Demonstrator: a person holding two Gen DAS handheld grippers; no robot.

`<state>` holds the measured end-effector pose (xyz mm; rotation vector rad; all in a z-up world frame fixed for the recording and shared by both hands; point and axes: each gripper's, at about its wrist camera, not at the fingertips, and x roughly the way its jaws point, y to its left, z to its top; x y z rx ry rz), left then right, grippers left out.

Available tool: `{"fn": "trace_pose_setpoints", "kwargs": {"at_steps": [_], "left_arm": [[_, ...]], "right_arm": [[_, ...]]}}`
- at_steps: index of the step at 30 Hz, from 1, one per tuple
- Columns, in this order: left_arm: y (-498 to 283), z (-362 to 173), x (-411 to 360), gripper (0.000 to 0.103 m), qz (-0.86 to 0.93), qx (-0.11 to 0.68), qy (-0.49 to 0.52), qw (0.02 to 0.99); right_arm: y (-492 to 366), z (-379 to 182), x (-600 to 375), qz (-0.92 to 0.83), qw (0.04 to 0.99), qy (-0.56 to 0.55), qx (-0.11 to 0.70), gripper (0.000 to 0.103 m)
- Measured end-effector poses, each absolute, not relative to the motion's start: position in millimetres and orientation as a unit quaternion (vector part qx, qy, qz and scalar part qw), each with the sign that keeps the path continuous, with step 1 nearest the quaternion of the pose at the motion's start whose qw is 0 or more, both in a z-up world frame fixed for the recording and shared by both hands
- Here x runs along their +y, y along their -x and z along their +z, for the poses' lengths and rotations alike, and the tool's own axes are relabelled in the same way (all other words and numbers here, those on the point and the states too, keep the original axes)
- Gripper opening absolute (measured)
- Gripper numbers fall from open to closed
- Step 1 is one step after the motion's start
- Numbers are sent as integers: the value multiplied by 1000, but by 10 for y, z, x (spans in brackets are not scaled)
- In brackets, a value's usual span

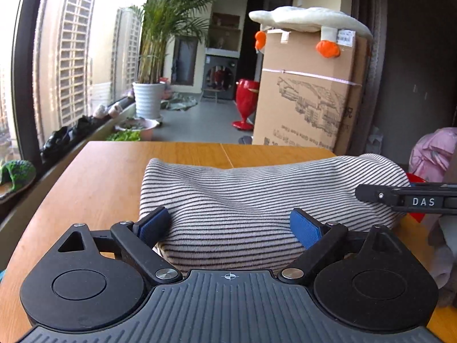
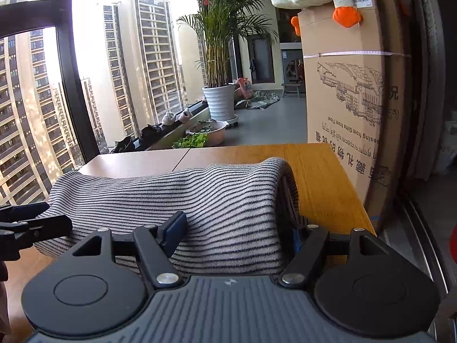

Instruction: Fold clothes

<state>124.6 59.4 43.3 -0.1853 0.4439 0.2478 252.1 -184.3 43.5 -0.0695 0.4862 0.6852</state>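
A grey-and-black striped garment point(image 1: 257, 200) lies folded in a thick bundle on the wooden table point(image 1: 100, 177). My left gripper point(image 1: 231, 227) is open, its blue pads on either side of the bundle's near left end. My right gripper point(image 2: 238, 231) is open too, astride the bundle's near right end point(image 2: 228, 200); its right pad is mostly hidden by the cloth. Each gripper shows in the other's view: the right one point(image 1: 414, 200) at the right edge, the left one point(image 2: 25, 225) at the left edge.
A tall cardboard box point(image 1: 308, 91) with a plush goose on top stands just past the table's far right corner. A pink bundle point(image 1: 434, 151) lies at the right. A potted palm point(image 1: 151, 57), a red stool point(image 1: 245, 103) and shoes on the window sill are farther off.
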Motion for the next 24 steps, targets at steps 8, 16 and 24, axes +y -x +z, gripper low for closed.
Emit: {"fn": "trace_pose_setpoints", "kwargs": {"at_steps": [8,16,24], "left_arm": [[-1320,405,569,99,121,218,99,963],[-1510,396,653,99,123,223,79,964],[-1541,380,688,102,139,210,79,965]], "right_arm": [[-2032,593,-1894,397,896,77,181,77],[-2208,373,-1567,403,885,77,220,94],[-2361,348,-1575,384,897,46,216,97]]}}
